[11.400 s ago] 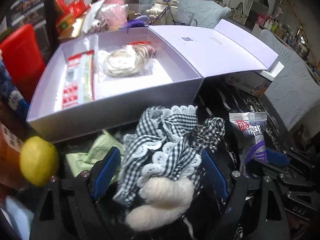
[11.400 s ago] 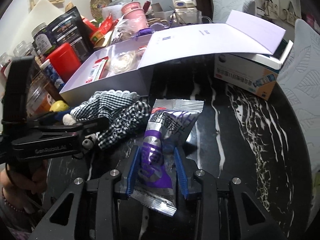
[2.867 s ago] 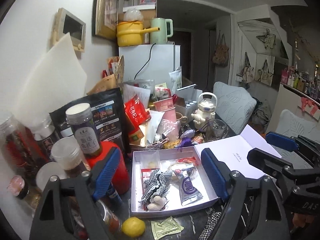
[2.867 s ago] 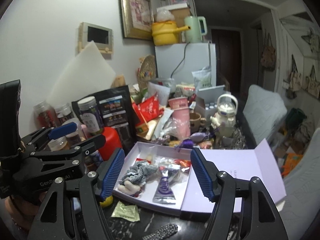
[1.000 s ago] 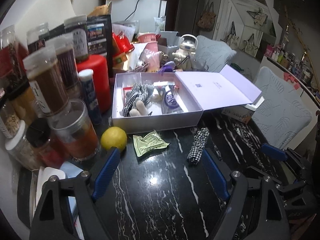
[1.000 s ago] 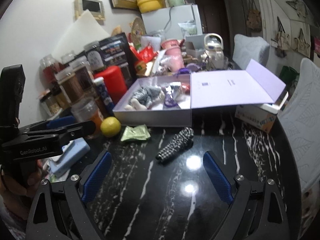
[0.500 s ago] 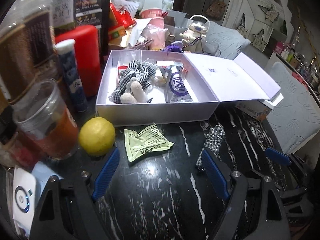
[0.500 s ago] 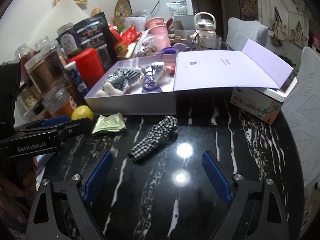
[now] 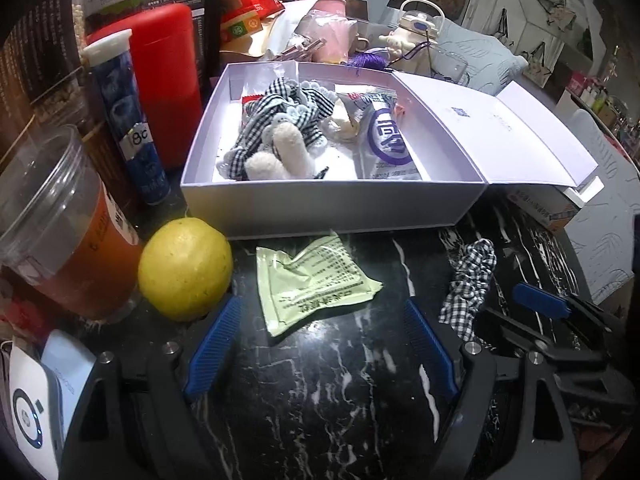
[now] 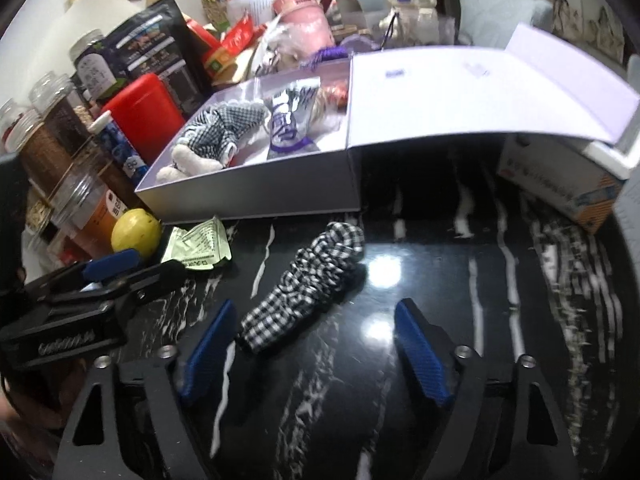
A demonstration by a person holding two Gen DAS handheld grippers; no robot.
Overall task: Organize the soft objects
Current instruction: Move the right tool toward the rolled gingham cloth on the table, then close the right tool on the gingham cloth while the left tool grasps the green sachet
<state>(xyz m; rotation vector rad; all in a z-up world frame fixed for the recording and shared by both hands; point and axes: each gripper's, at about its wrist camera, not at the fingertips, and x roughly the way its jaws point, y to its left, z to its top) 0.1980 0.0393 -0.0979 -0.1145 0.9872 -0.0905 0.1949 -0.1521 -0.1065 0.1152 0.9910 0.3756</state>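
A pale green packet (image 9: pixel 312 280) lies on the black marble table just beyond my left gripper (image 9: pixel 324 320), which is open and holds nothing. A black-and-white checked cloth strip (image 10: pixel 308 284) lies in front of my right gripper (image 10: pixel 316 328); its near end sits between the blue pads, untouched, while the jaws are closing. The same checked strip (image 9: pixel 468 280) shows at the right of the left wrist view. The open lilac box (image 9: pixel 332 200) holds a checked plush toy (image 9: pixel 276 136) and a purple-and-silver packet (image 9: pixel 386 144).
A lemon (image 9: pixel 186 268) and a plastic cup of orange drink (image 9: pixel 60 236) stand left of the green packet. A red canister (image 9: pixel 168 80), a blue tube (image 9: pixel 124 120) and jars crowd the left. A small carton (image 10: pixel 560 184) sits under the box lid (image 10: pixel 480 92).
Both grippers have come down and nearer the table. The green packet now lies just ahead of the left jaws, and the checked strip's end is between the right jaws, which have narrowed.
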